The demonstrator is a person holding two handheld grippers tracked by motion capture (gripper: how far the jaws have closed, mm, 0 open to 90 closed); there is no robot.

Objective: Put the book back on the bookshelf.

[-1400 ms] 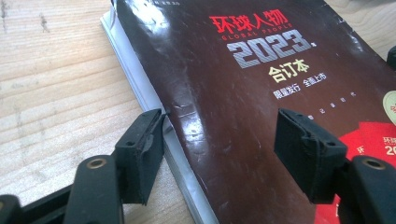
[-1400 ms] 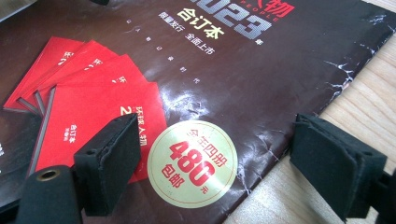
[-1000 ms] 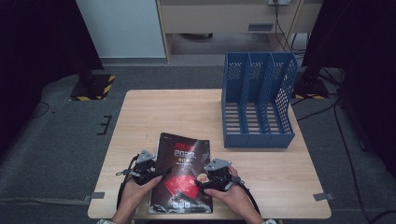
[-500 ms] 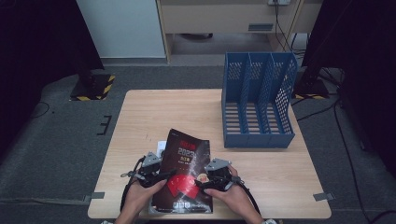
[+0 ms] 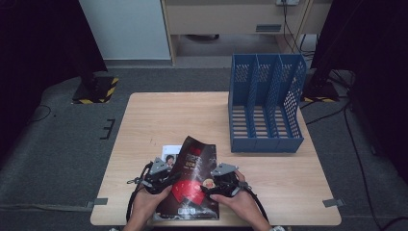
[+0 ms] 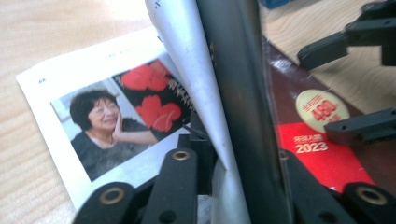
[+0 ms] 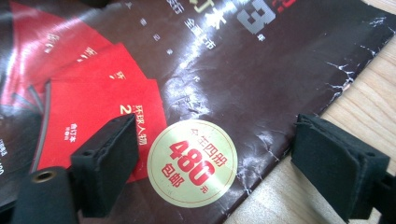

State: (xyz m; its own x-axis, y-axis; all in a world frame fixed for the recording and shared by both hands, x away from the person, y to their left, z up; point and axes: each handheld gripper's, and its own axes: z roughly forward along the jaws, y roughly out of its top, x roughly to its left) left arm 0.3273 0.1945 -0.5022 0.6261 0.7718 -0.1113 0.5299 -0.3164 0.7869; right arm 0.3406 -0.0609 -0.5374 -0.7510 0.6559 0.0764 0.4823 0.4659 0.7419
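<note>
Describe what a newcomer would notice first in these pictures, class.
The glossy dark magazine with red fans at the wooden table's near edge, its cover lifted by the left gripper. The right gripper rests open on it. The blue plastic file rack stands at the far right.

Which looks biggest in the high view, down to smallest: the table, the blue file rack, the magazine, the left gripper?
1. Table, clearly largest.
2. Blue file rack.
3. Magazine, looking somewhat smaller than the rack, though it is partly lifted and curled, so this is less sure.
4. Left gripper, smallest.
</note>
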